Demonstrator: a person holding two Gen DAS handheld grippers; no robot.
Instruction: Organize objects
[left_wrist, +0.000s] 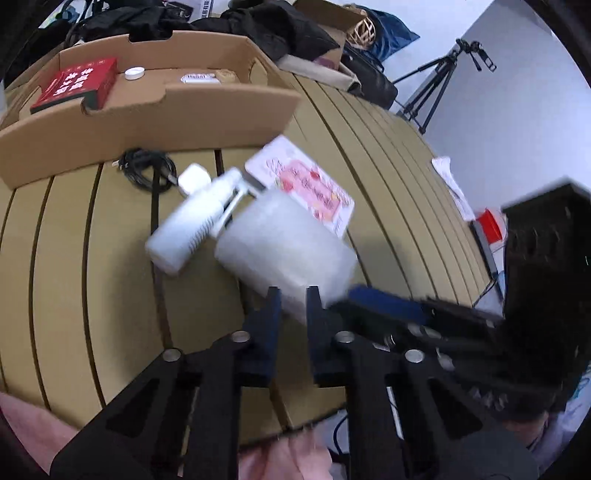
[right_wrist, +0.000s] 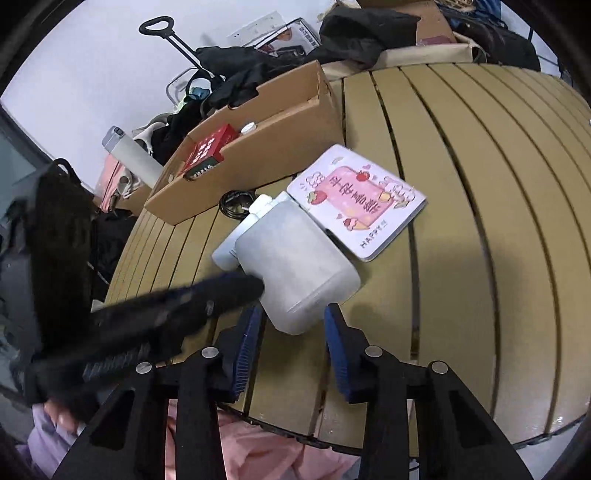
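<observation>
Near the front edge of the slatted table (right_wrist: 461, 192) lies the frosted white jar (right_wrist: 295, 254), tipped on its side, its base toward me and its neck toward the cardboard tray (right_wrist: 258, 140). It touches a slimmer white bottle (left_wrist: 192, 221) on one side and sits just beside a pink-and-white card (right_wrist: 358, 199) on the other. My right gripper (right_wrist: 291, 325) straddles the jar's base with its jaws apart; I cannot see the blue pads pressing the walls, so I count it as not yet gripping. My left gripper (left_wrist: 293, 295) is at the same end of the jar with its jaws nearly together; the blur keeps me from telling whether they pinch the plastic rim, so I take it as clenched on nothing. The jar looks like thin translucent plastic, probably light, smooth and round enough to roll or slip, and likely to flex if squeezed hard. I judge the best hold is across the body near the base, squarely, with moderate pressure. Inside the tray sit a red box (left_wrist: 77, 83) and a small white cap (left_wrist: 134, 74); a black cable (left_wrist: 147, 168) coils just in front of it.
</observation>
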